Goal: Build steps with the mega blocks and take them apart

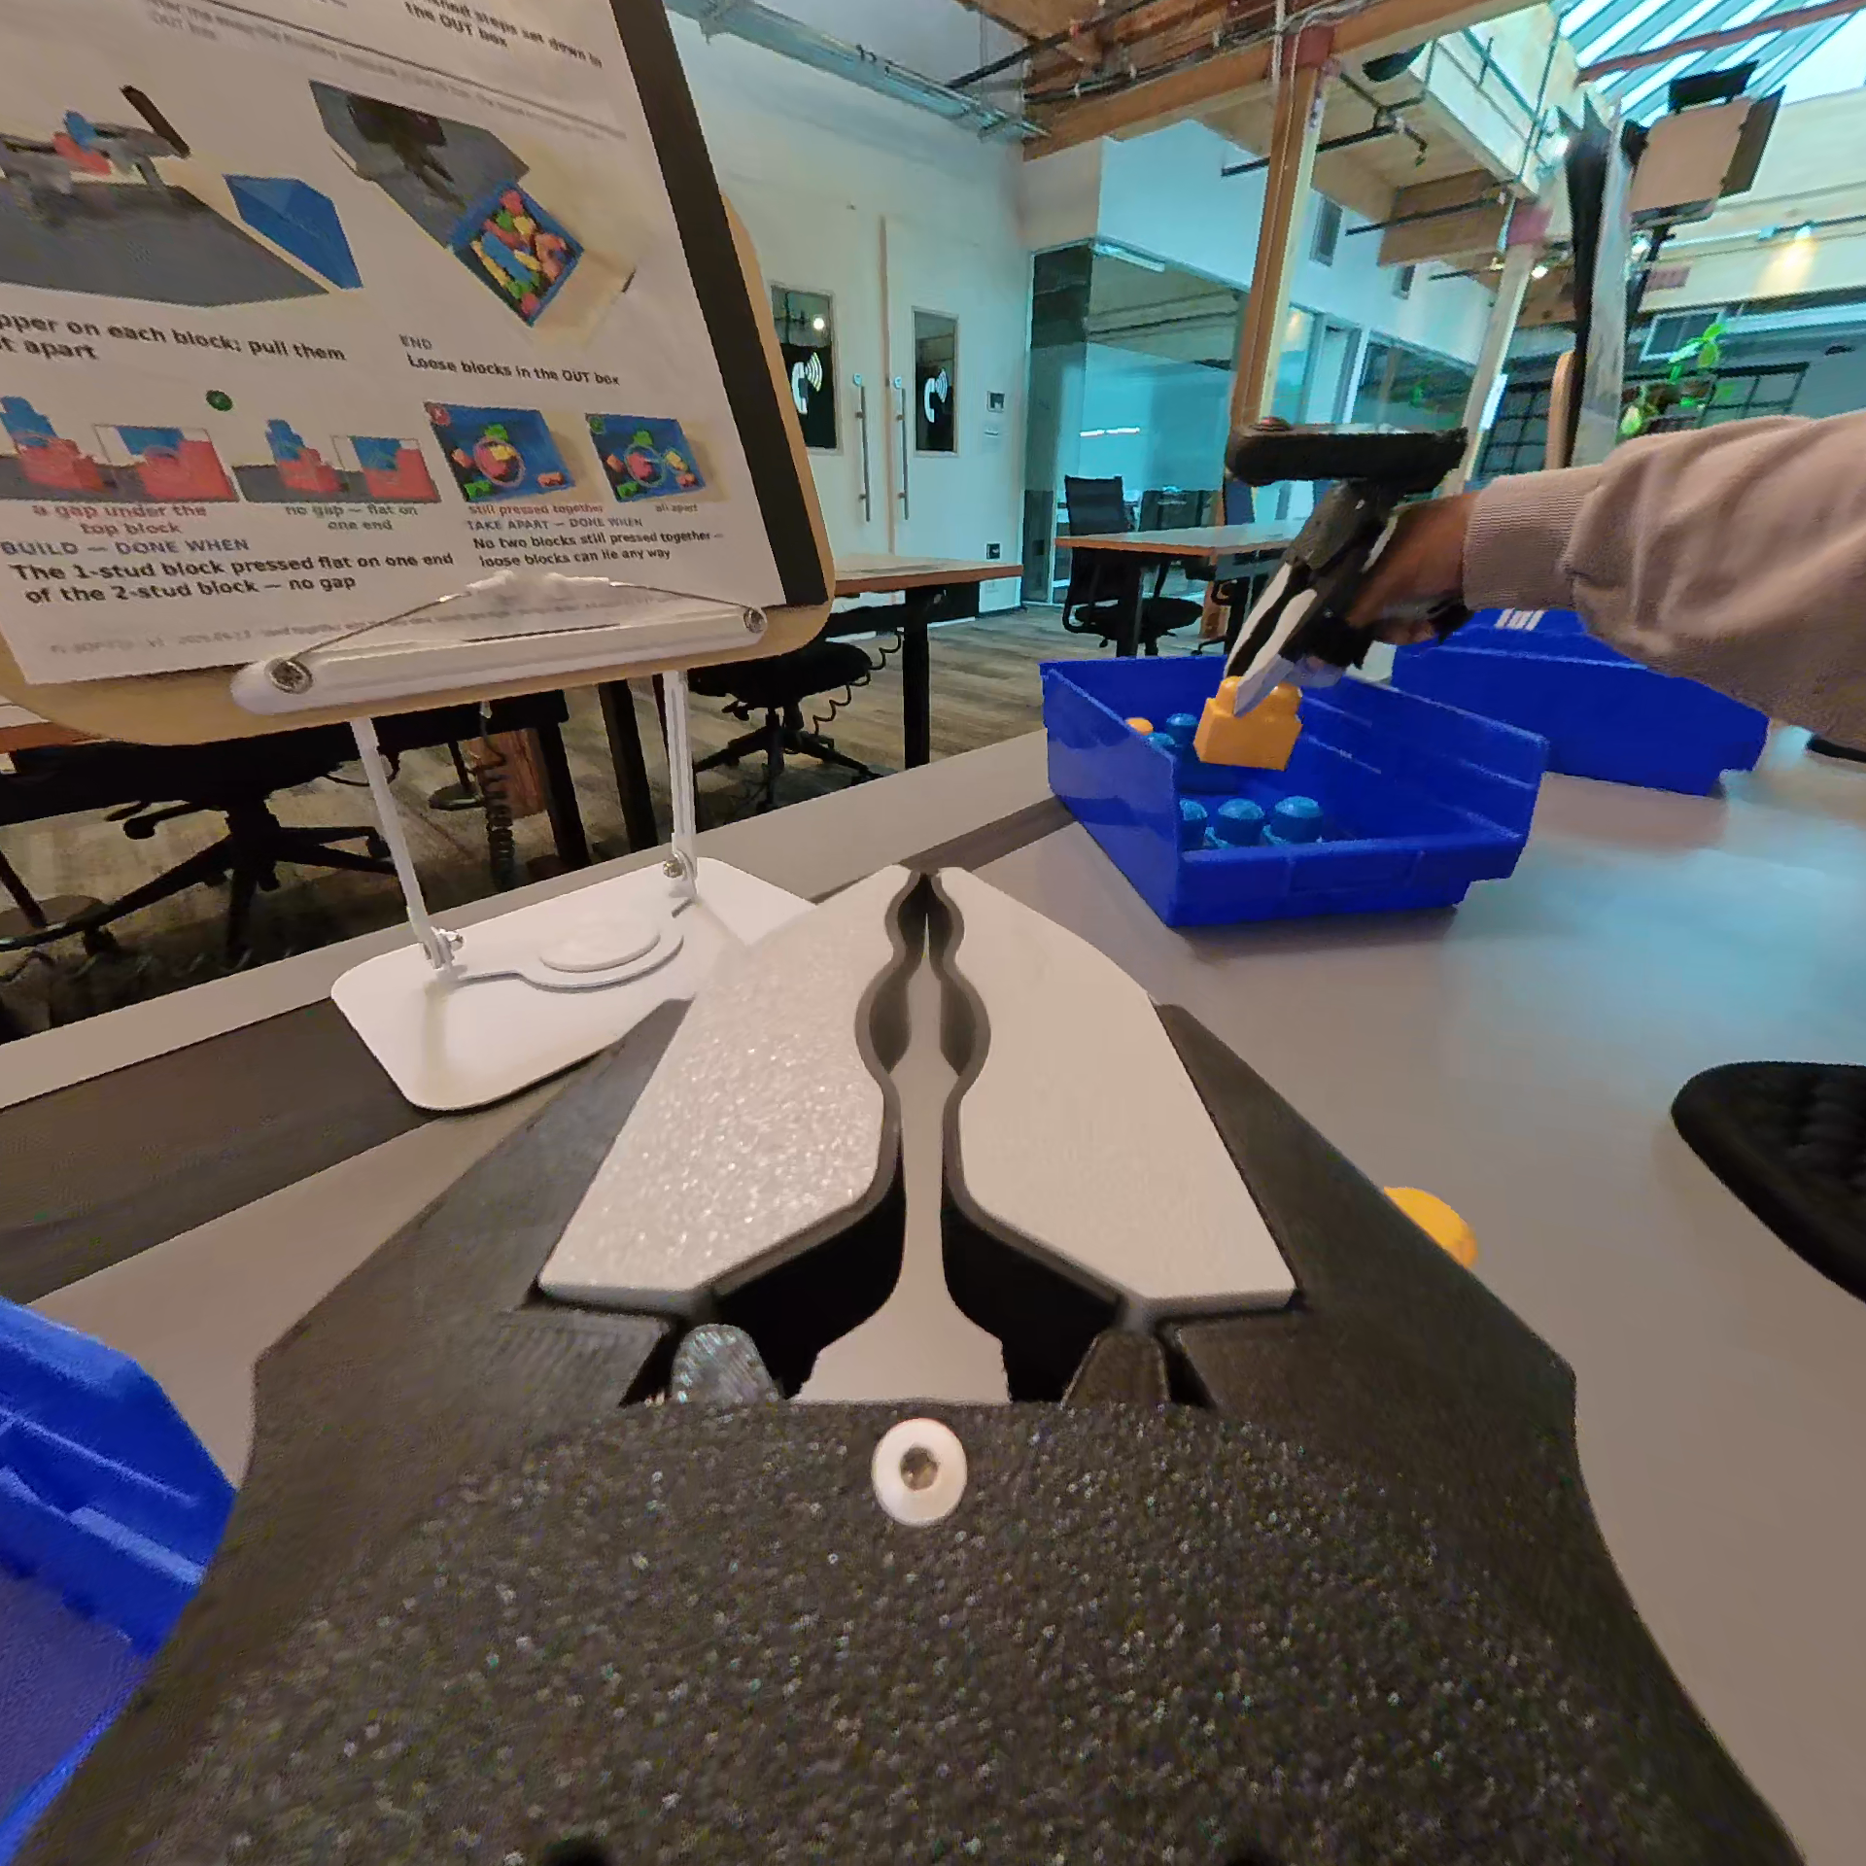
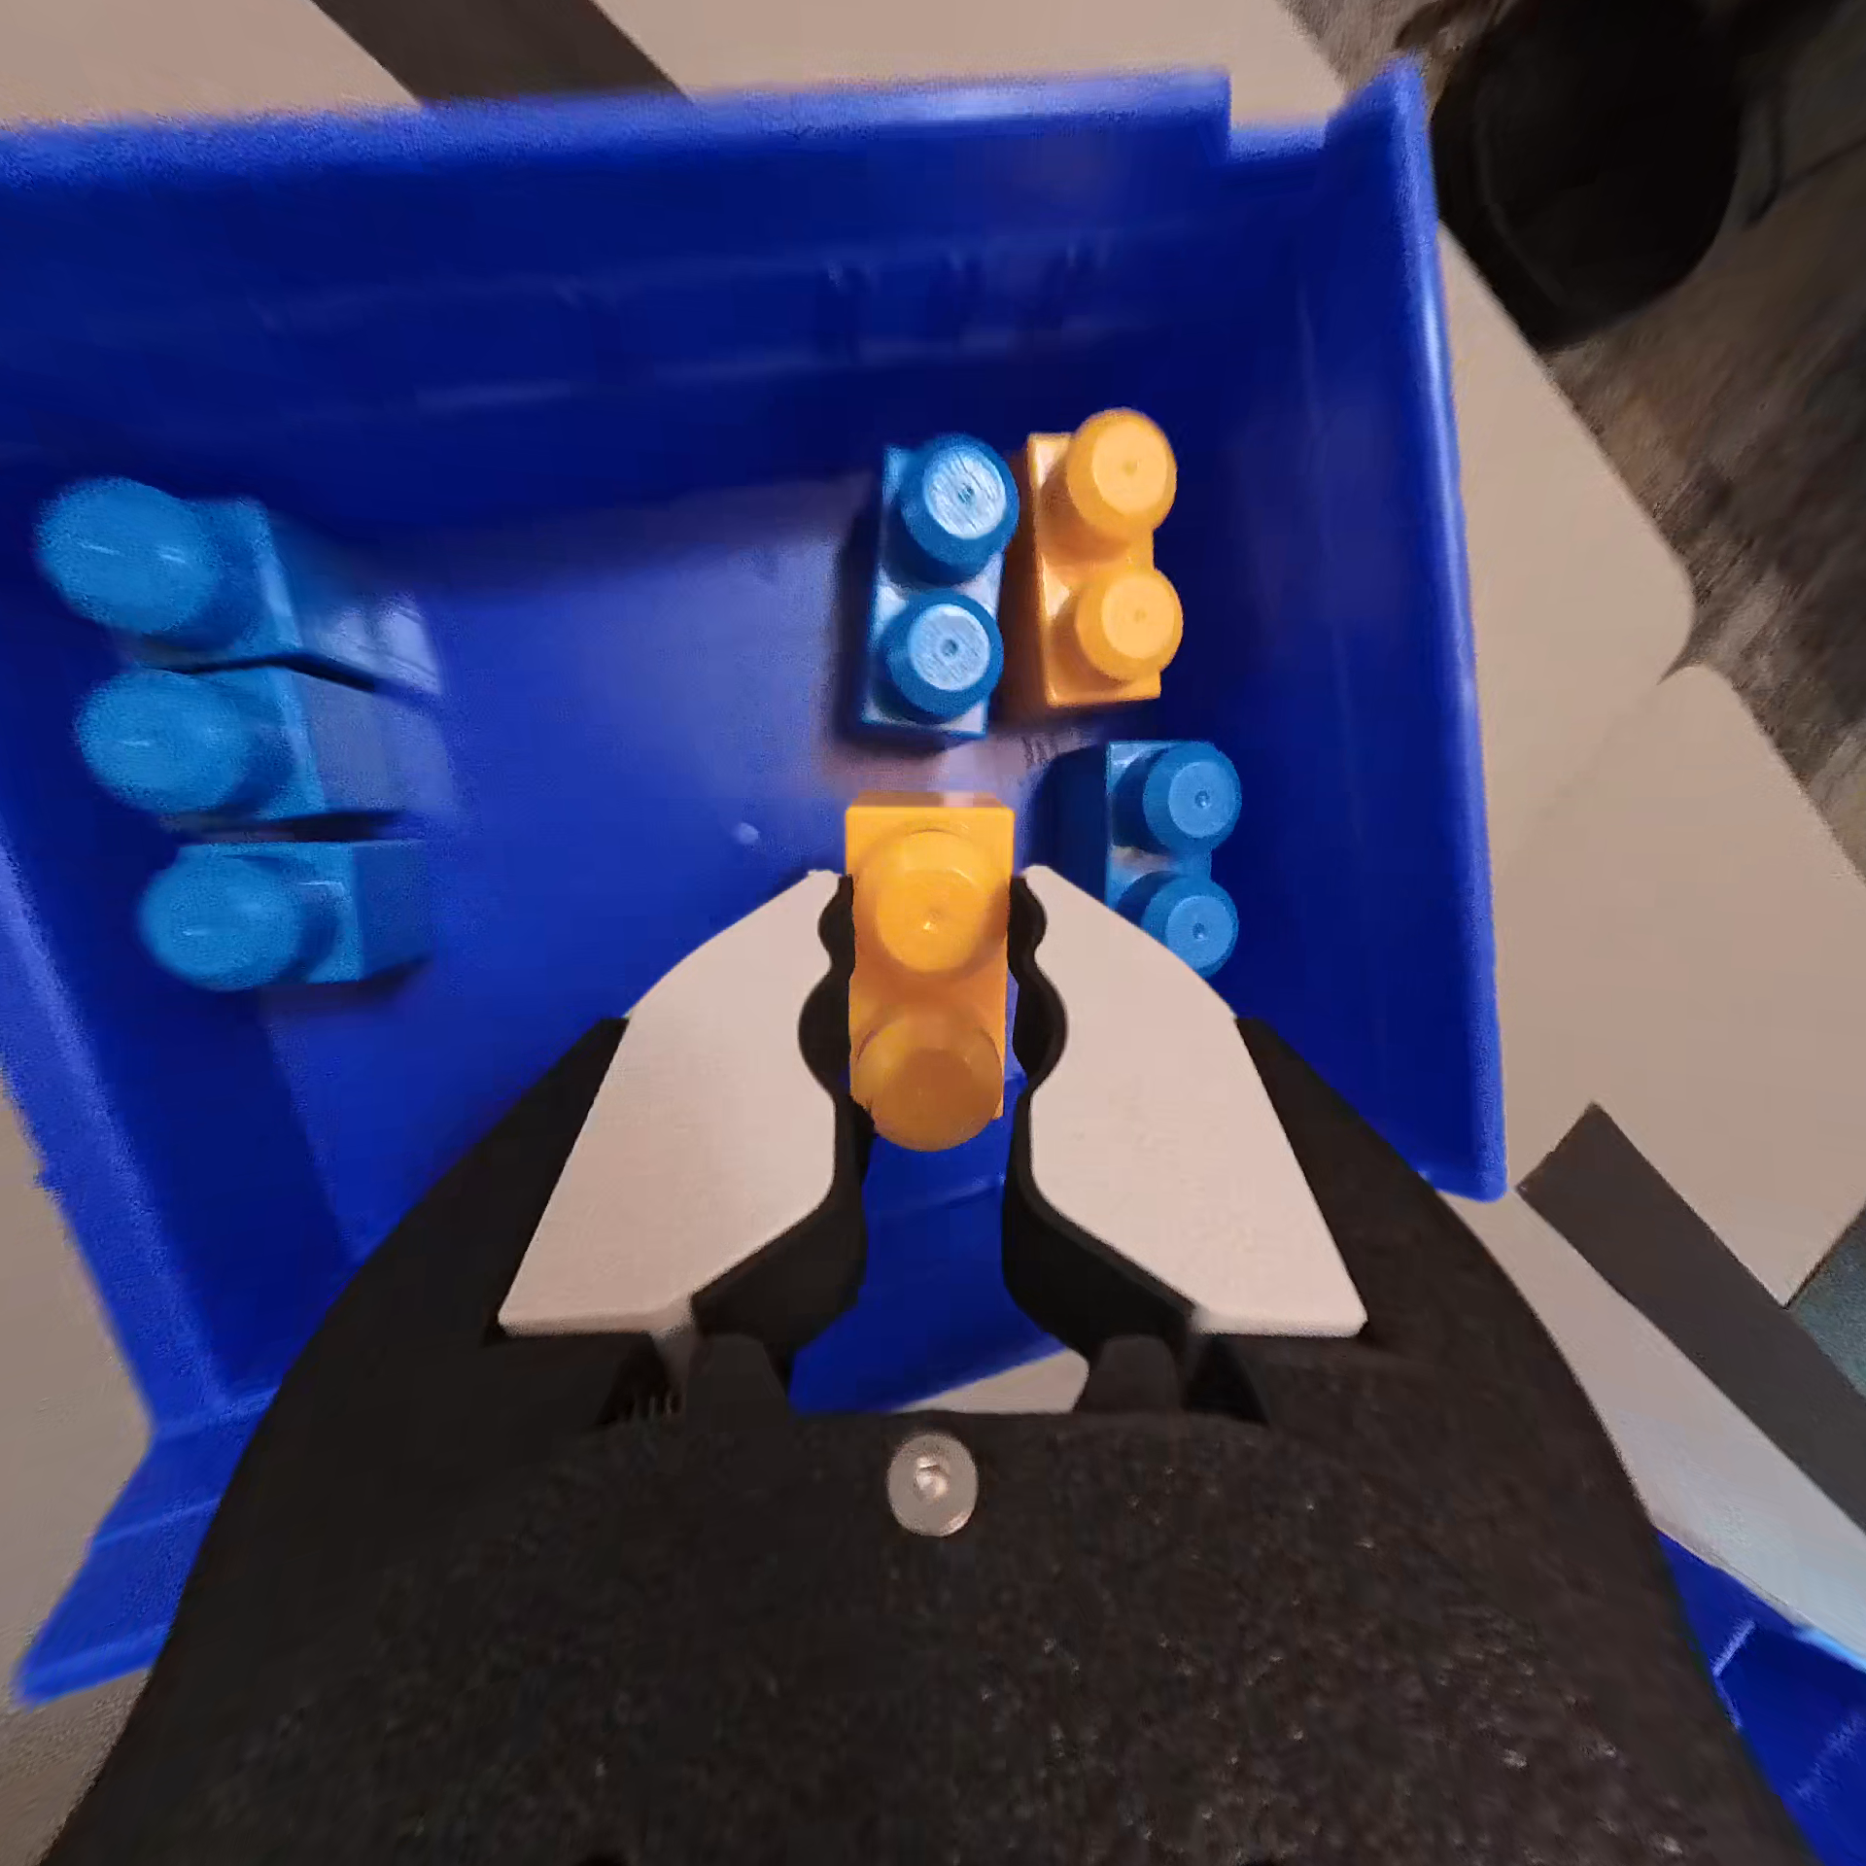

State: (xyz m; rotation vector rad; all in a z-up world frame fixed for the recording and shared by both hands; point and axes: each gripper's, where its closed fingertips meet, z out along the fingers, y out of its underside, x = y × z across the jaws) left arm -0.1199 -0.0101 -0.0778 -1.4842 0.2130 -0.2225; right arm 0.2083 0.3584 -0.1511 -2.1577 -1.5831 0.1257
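Observation:
My right gripper (image 2: pixel 929 889) is shut on an orange two-stud block (image 2: pixel 927 959) and holds it above the floor of a blue bin (image 2: pixel 606 353). In the left wrist view the same gripper (image 1: pixel 1257 692) holds the orange block (image 1: pixel 1247 732) over the bin (image 1: pixel 1313 878). Inside the bin lie a blue two-stud block (image 2: pixel 939 586), another orange two-stud block (image 2: pixel 1101 560), a second blue two-stud block (image 2: pixel 1161 858) and three blue single-stud blocks (image 2: pixel 232 747) at the left. My left gripper (image 1: pixel 927 889) is shut and empty, low over the grey table (image 1: pixel 1515 1010).
An instruction sheet on a white stand (image 1: pixel 525 969) is at the left. A second blue bin (image 1: pixel 1575 707) stands behind the first, and a blue bin corner (image 1: pixel 91 1464) shows at lower left. A black pad (image 1: pixel 1787 1151) lies at the right. An orange stud (image 1: pixel 1434 1222) peeks beside my left gripper. One gripper's finger ends stand about 50 cm off the other's.

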